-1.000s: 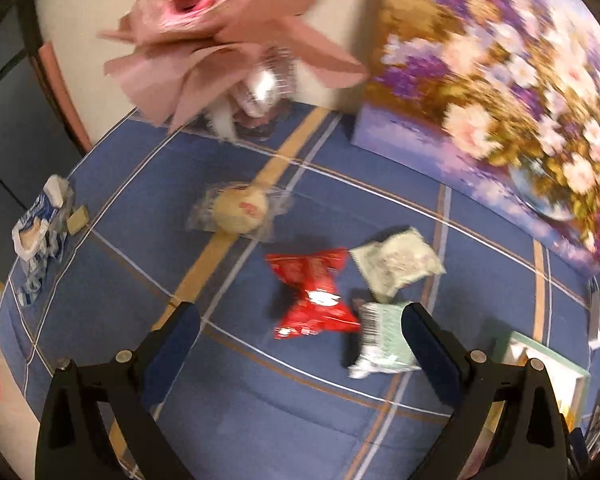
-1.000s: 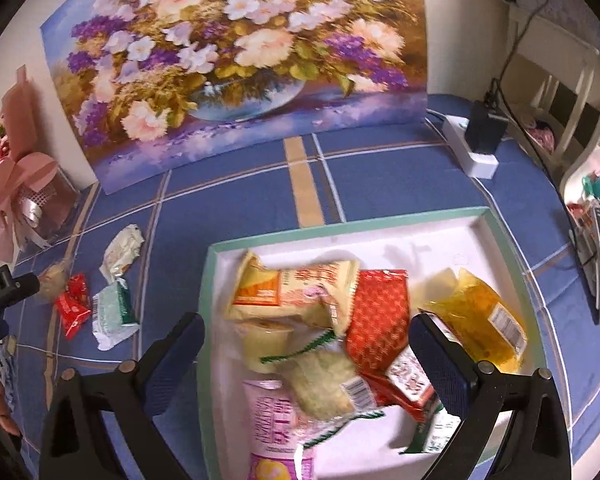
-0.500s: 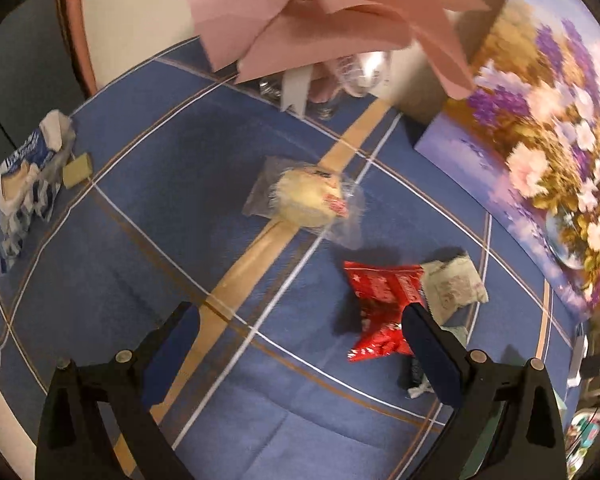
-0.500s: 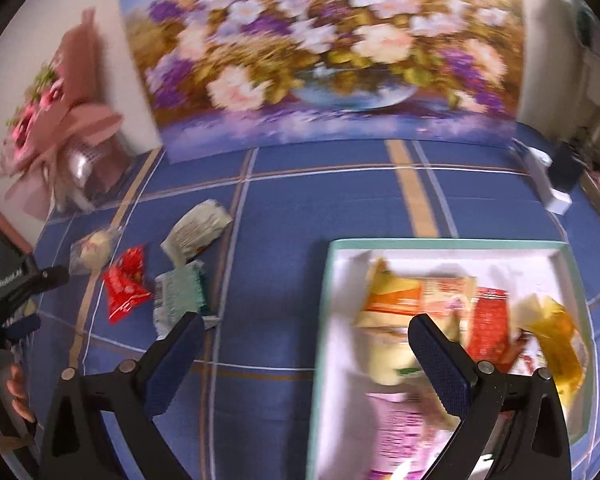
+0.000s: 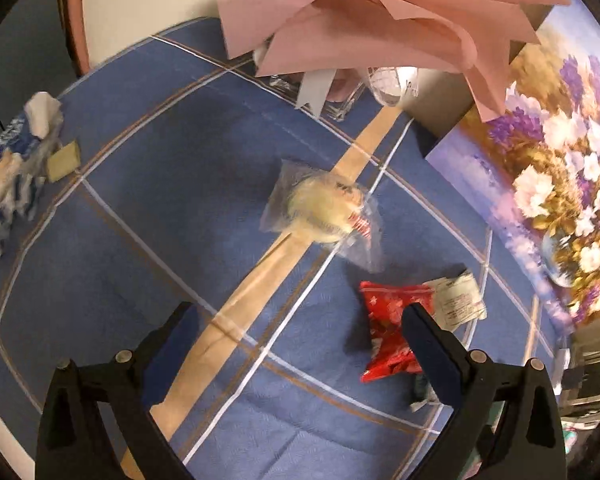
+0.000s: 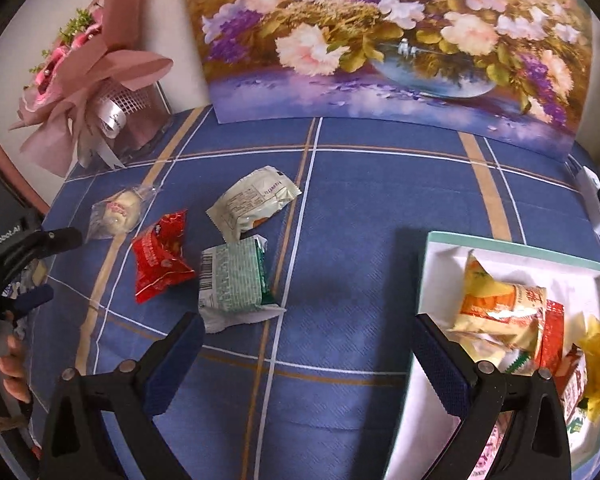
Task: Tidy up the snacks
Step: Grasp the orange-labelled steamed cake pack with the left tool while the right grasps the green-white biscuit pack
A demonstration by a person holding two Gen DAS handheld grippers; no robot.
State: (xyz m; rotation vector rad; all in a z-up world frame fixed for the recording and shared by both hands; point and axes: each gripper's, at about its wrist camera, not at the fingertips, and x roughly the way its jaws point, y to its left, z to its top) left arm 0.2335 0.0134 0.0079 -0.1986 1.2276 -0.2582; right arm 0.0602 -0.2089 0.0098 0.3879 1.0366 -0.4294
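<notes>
Loose snacks lie on the blue checked tablecloth: a clear-wrapped pale bun [image 5: 324,210] [image 6: 118,212], a red packet [image 5: 390,332] [image 6: 160,256], a cream packet [image 6: 254,200] [image 5: 458,300] and a green-white packet [image 6: 232,280]. A white tray with a green rim [image 6: 432,240] at the right holds several snacks. My left gripper [image 5: 300,340] is open and empty, above the cloth short of the bun. It shows at the left edge of the right wrist view [image 6: 32,264]. My right gripper [image 6: 308,352] is open and empty between the green packet and the tray.
A pink wrapped bouquet [image 5: 380,12] [image 6: 84,76] stands at the back left. A flower painting [image 6: 380,40] [image 5: 560,152] leans on the wall. A blue-white wrapper [image 5: 8,176] lies near the table's left edge. A white power strip [image 6: 592,200] sits at the far right.
The left gripper has moved forward and left, toward the bun and under the bouquet. The right gripper has swung left, away from the tray, toward the loose packets.
</notes>
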